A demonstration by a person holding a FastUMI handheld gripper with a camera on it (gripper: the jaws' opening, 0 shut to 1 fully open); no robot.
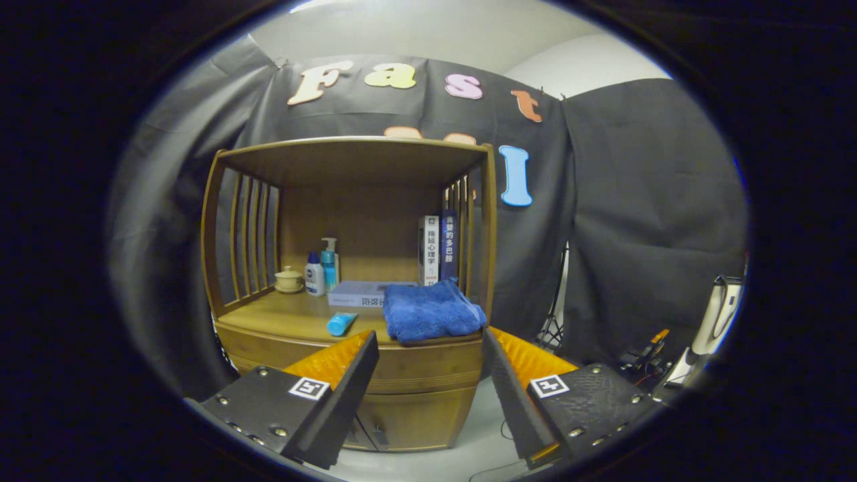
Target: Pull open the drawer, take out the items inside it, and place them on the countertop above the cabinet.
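The claw (430, 375) is spread wide and holds nothing. Between and beyond its fingers is the closed drawer (415, 371) front of the wooden cabinet (408, 418). On the counter (288, 321) above lie a folded blue towel (432, 311) and a blue tube (341, 324); farther back stand bottles (321, 271) and books (438, 249).

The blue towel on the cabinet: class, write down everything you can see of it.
The blue towel is a thick, fluffy cloth, folded into a soft stack. It lies flat on the countertop of the wooden cabinet, at the front edge, which it slightly overhangs. Its rear edge meets a flat white box; two upright books stand behind. A light blue tube lies beside it, apart. The gripper is open, fingers spread short of the cabinet, touching nothing.
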